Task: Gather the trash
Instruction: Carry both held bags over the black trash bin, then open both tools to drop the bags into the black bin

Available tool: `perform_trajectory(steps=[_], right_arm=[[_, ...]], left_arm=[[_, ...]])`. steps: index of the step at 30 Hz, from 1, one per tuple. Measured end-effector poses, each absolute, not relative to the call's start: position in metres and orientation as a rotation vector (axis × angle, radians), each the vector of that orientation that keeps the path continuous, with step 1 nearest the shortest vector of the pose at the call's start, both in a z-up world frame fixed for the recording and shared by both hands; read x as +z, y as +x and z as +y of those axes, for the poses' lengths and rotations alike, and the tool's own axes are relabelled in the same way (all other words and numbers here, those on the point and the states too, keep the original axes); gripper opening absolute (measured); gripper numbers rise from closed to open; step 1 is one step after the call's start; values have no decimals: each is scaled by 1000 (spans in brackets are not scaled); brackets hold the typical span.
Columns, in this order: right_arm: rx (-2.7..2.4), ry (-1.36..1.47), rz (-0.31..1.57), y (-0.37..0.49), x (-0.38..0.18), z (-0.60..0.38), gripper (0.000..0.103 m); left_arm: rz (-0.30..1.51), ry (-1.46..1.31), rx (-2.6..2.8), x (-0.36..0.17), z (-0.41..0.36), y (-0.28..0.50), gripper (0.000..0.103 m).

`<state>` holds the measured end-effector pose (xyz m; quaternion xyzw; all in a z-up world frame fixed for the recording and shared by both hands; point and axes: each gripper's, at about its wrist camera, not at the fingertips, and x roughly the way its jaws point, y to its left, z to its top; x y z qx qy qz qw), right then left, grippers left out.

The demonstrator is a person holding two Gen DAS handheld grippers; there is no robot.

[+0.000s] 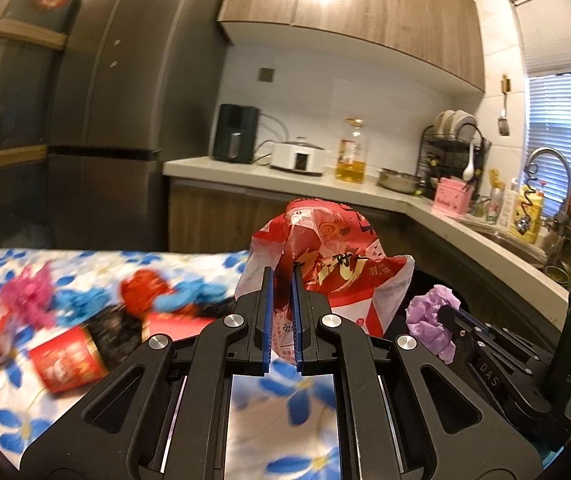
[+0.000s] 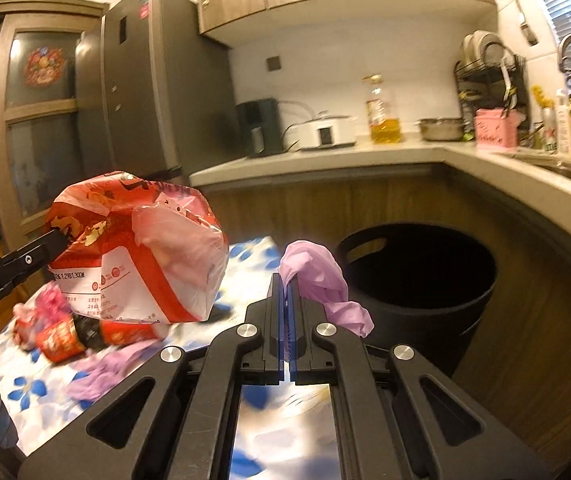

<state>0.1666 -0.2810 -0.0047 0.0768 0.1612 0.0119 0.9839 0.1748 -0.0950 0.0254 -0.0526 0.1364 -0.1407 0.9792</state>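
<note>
The left gripper (image 1: 283, 280) sits at the centre of the left wrist view, its blue-padded fingers (image 1: 268, 312) clenched on a red and white snack bag (image 1: 325, 256), which balloons up above the fingertips in mid-frame. In the right wrist view the same bag (image 2: 137, 248) hangs at centre left, lifted clear of the flowered tablecloth (image 2: 33, 388).

The right gripper (image 2: 287, 284) is pinched tight on a crumpled purple wrapper (image 2: 321, 276), which spills over to the right of the fingertips; it shows again at the lower right of the left wrist view (image 1: 431, 312).

A black bin (image 2: 417, 276) stands right of centre in the right wrist view, just beside the purple wrapper in the frame and below the curved countertop (image 2: 365, 164).

More litter lies on the cloth (image 1: 85, 400) at the left of the left wrist view: a red cup (image 1: 67, 360), a pink scrap (image 1: 29, 292) and blue scraps (image 1: 189, 296) (all smeared by blur, so details are hard to read).
</note>
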Motion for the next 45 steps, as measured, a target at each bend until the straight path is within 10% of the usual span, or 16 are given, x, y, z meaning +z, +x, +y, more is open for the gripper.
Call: perform_trajectory(steps=[45], right_arm=[[-171, 193, 285, 236, 9, -400, 2]], left_arm=[[327, -118, -476, 14, -266, 296, 8]])
